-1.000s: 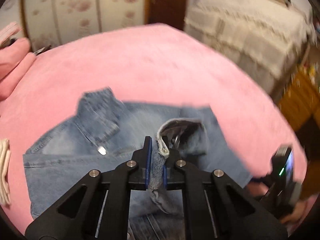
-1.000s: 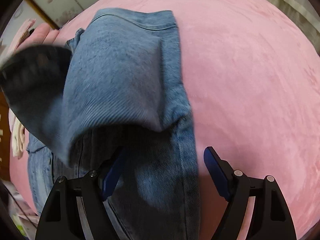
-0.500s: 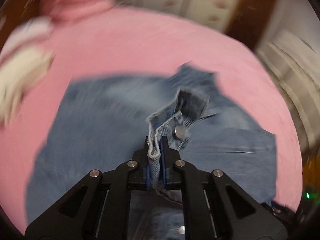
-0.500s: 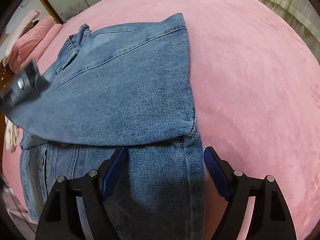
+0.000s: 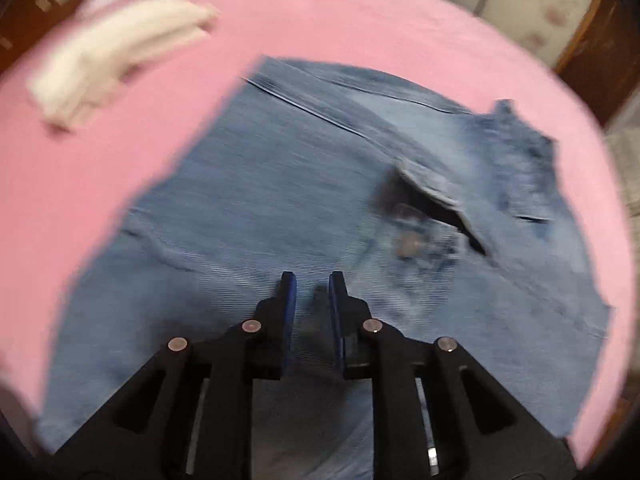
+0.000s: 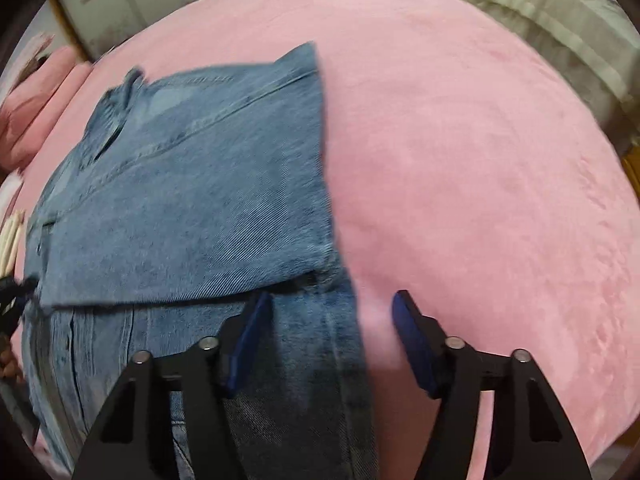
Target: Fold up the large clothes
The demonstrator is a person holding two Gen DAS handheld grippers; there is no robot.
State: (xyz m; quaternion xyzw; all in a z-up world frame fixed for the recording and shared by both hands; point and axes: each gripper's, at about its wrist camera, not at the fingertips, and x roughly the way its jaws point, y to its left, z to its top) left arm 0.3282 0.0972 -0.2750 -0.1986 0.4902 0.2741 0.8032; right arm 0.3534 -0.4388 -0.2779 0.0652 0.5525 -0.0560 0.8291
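A blue denim jacket [image 5: 280, 200] lies on the pink bed cover, with one side folded across its body; the sleeve cuff [image 5: 432, 200] with a metal button rests on top. My left gripper [image 5: 312, 292] hovers just above the denim, jaws a little apart with nothing between them. In the right wrist view the folded panel of the jacket [image 6: 200, 200] lies flat with a straight right edge. My right gripper [image 6: 330, 316] is wide open over the jacket's lower right edge, holding nothing.
The pink bed cover [image 6: 480, 180] stretches to the right of the jacket. Folded white and pink clothes [image 5: 116, 52] lie at the far left. A beige covered piece of furniture [image 6: 560, 20] stands beyond the bed. Wardrobe doors [image 5: 520, 0] stand behind.
My left gripper carried the sleeve cuff across the jacket, laid it down and let go, and its jaws have parted. The right gripper stayed open and drew back slightly.
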